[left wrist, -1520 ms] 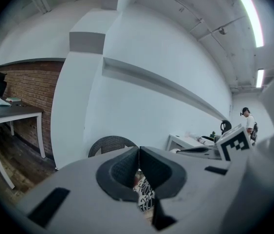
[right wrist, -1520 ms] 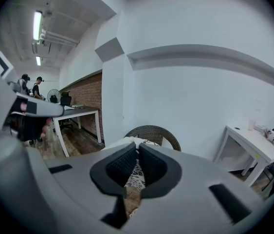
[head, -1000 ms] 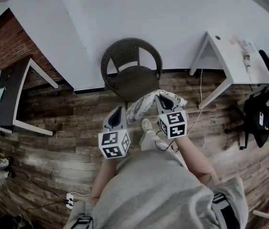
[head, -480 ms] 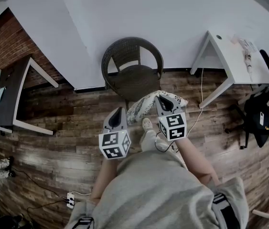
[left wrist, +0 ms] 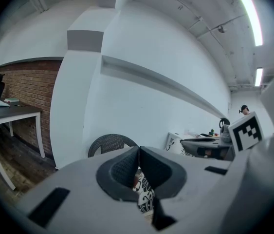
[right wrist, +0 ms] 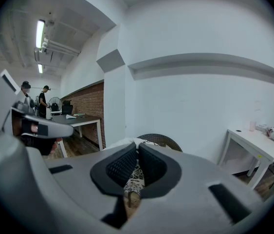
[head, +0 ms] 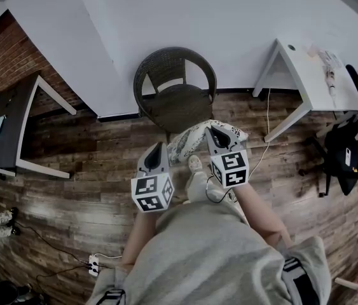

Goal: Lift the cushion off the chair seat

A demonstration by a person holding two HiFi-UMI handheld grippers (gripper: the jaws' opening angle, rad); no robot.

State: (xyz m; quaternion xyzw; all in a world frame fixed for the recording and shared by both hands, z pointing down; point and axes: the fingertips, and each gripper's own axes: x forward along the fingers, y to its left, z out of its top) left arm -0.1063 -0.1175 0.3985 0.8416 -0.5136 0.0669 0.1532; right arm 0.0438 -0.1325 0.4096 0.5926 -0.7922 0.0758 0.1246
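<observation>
The patterned white cushion hangs in the air between my two grippers, in front of the dark wicker chair, whose seat is bare. My left gripper is shut on the cushion's left end, and the printed fabric shows just below its closed pads. My right gripper is shut on the cushion's right end, with a strip of the fabric pinched between its pads. The chair's back shows beyond the jaws in both gripper views.
A white table stands at the right against the white wall, with a black office chair beyond it. A dark table is at the left by the brick wall. A power strip and cable lie on the wood floor. Two people stand far off.
</observation>
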